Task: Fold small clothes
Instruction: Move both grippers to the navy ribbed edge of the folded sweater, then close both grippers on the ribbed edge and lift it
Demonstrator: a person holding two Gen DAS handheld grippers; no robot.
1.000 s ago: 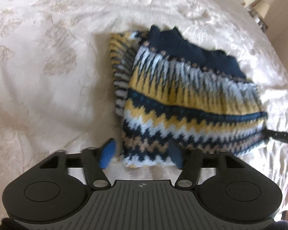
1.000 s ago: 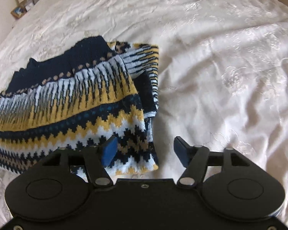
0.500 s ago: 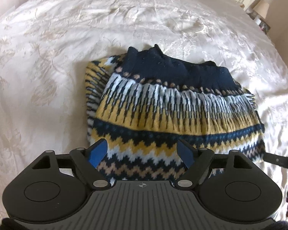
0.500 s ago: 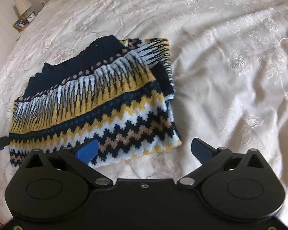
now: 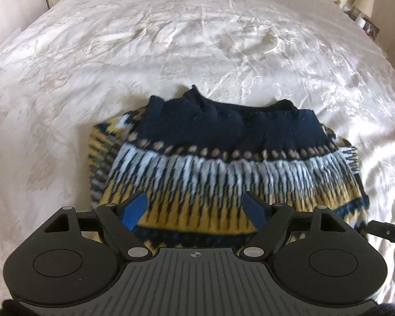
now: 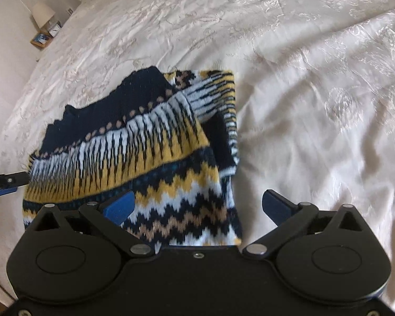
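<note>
A small knitted sweater in navy, white and mustard zigzag bands lies folded on the bed; it also shows in the right wrist view. My left gripper is open and empty, hovering over the sweater's near edge. My right gripper is open and empty above the sweater's near right corner. A folded-in sleeve lies along the sweater's right side. The tip of the right gripper shows at the right edge of the left wrist view, and the left gripper's tip at the left edge of the right wrist view.
The cream embroidered bedspread covers the whole bed, with wrinkles at the right. A lamp on a bedside table stands beyond the bed's far left; another lamp stands at the far right.
Both grippers have pulled back and risen from the sweater, with their jaws opened wider. The sweater stays folded in place.
</note>
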